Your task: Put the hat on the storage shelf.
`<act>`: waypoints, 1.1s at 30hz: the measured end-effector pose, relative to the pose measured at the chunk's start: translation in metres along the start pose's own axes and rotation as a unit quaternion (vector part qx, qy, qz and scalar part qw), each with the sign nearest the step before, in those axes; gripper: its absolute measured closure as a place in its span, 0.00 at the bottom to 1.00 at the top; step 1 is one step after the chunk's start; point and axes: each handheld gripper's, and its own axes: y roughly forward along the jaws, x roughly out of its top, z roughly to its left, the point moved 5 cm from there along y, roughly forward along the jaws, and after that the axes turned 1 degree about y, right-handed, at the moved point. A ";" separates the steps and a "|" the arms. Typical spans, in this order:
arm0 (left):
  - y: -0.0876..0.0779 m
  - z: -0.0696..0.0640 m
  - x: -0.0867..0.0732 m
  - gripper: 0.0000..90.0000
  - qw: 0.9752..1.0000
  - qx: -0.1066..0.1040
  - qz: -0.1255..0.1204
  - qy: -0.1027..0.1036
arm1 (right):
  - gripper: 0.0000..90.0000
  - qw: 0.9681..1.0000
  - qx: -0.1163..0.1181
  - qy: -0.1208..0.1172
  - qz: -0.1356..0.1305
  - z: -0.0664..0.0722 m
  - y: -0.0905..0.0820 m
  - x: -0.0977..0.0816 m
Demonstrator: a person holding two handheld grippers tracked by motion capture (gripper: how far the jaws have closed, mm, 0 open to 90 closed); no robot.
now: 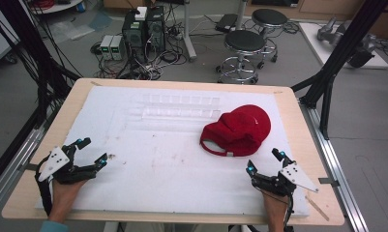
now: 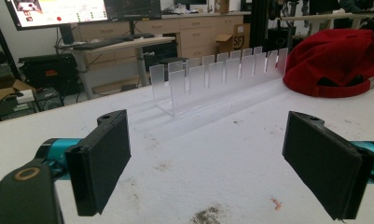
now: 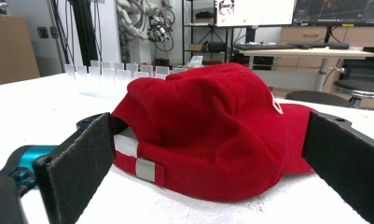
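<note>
Both claws gape empty. The right claw [image 1: 265, 162] faces the red cap [image 1: 237, 129]; pinching its soft crown could crumple it or push it across the desk [image 1: 288, 96]. The left claw [image 1: 91, 151] rests well apart.

High view overhead, gripper views low – all sharing red cap [image 1: 240, 129].

In my right gripper view the red cap [image 3: 212, 135] hides the far end of the clear slotted rack [image 3: 114, 72], and its brim is out of sight behind the crown. From above, that rack [image 1: 179, 107] is too faint against the white desk [image 1: 148, 159] to count its slots.
</note>
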 end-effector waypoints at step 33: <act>0.003 0.001 0.000 0.17 1.000 0.002 0.013 -0.007 | 0.02 1.000 0.008 -0.008 0.022 0.001 0.004 0.000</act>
